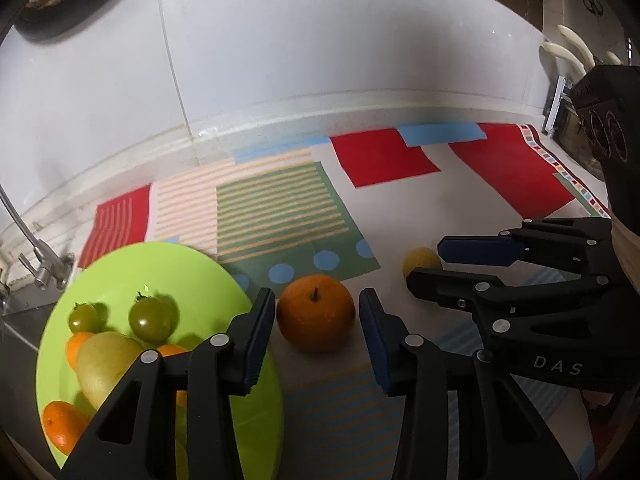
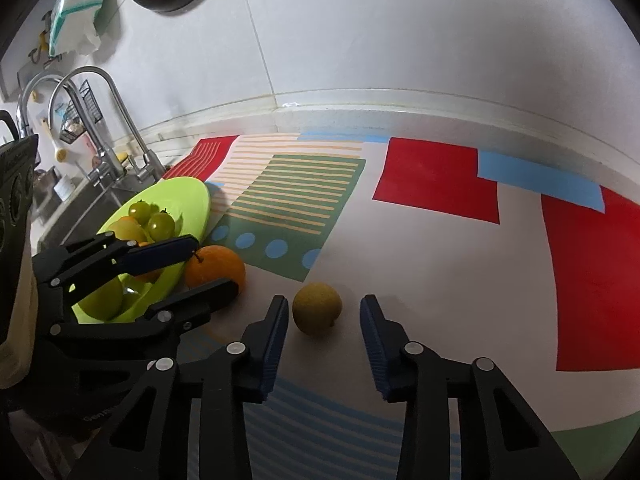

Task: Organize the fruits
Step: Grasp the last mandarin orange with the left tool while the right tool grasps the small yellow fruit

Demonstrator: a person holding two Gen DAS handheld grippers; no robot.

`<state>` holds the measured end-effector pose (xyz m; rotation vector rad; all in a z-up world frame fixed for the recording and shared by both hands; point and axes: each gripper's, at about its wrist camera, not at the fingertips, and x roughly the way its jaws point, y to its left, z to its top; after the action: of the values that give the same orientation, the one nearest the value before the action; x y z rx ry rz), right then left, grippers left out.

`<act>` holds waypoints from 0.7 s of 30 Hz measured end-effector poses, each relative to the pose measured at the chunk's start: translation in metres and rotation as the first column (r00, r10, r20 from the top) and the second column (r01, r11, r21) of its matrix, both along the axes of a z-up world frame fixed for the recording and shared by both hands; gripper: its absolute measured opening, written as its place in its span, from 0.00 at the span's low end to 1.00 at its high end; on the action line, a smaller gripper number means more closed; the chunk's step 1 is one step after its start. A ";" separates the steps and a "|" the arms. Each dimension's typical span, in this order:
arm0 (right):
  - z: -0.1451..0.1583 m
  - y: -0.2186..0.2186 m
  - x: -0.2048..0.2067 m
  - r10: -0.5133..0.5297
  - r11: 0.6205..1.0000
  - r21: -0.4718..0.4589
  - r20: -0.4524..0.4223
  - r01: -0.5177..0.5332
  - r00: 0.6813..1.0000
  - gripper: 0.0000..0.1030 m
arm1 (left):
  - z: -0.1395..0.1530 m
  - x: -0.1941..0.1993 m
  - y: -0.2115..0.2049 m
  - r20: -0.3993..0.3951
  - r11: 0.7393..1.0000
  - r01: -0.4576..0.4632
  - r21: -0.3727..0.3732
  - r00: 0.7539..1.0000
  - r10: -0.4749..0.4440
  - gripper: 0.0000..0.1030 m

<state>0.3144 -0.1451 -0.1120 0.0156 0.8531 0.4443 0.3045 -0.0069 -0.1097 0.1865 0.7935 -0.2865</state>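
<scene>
in the left wrist view, the left gripper (image 1: 318, 316) has its jaws spread wide with the orange (image 1: 316, 312) sitting between them on the mat (image 1: 400, 216), touching neither pad as far as i can see. just to its left the green plate (image 1: 256, 432) holds two green tomatoes (image 1: 150, 318), a pear (image 1: 105, 364) and small oranges (image 1: 60, 426). off to the right the right gripper (image 1: 424, 268) reaches in, spread open around the lemon (image 1: 420, 261). in the right wrist view, the right gripper (image 2: 324, 314) is open with the lemon (image 2: 317, 308) lying on the mat (image 2: 440, 248) between its fingers, apart from both. to the left, the left gripper (image 2: 218, 266) stands open around the orange (image 2: 216, 266), which sits just beside the plate (image 2: 196, 204). a tap (image 2: 120, 120) rises behind the plate.
</scene>
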 end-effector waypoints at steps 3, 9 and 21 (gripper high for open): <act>-0.003 -0.001 0.003 0.005 1.000 0.013 -0.023 -0.005 1.000 0.34 | -0.001 0.000 -0.002 0.005 1.000 0.004 0.016 1.000 -0.004 0.40; -0.004 0.001 0.002 0.004 1.000 0.019 -0.026 -0.003 1.000 0.27 | 0.001 0.000 0.000 -0.007 1.000 0.000 -0.005 1.000 0.000 0.39; 0.027 -0.003 -0.028 -0.024 1.000 0.016 0.046 0.023 0.999 0.27 | 0.034 -0.035 0.010 0.061 0.997 -0.058 -0.044 0.996 0.060 0.39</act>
<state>0.2862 -0.1479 -0.0846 0.0299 0.8030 0.4276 0.2696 0.0032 -0.0753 0.1315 0.7293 -0.2404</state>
